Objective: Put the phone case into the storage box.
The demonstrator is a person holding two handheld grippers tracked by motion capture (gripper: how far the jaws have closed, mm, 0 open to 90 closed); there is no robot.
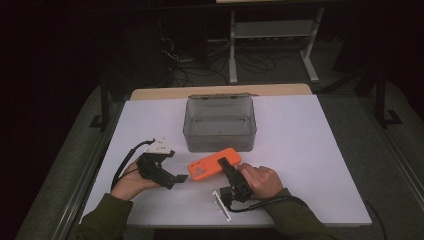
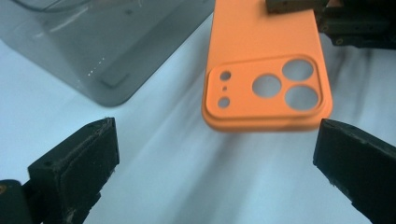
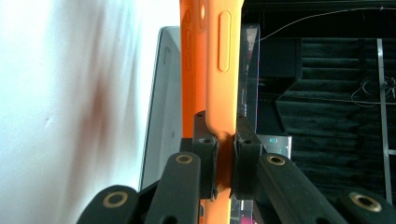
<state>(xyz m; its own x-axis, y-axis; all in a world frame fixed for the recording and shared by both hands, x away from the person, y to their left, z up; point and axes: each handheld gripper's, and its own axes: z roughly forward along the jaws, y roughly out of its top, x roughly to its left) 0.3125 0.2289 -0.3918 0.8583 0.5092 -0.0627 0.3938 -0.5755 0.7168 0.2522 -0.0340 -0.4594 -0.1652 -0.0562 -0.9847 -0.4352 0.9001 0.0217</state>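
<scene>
From the high view I see the white tabletop carrying a clear grey plastic box near the middle of its far edge, lid swung back; just in front of the box, toward the near edge, an orange phone case lies slanted, its camera end pointing to the left; my right gripper is clamped on the case's right end, the right hand behind it close to the near edge; my left gripper sits just left of the case's camera end, apart from it, with the left hand nearer the near left corner. In the left gripper view I look between my two black jaws, which stand wide with nothing between them; the phone case lies ahead of them, back side up with its round lens cut-outs showing, untouched by these jaws; the box is at the upper left, and the right gripper bites the case's far end at the top. In the right gripper view my jaws are drawn narrow and pressed on the edge of the phone case, which runs straight up between them; the white tabletop is on the left, the box behind the case.
</scene>
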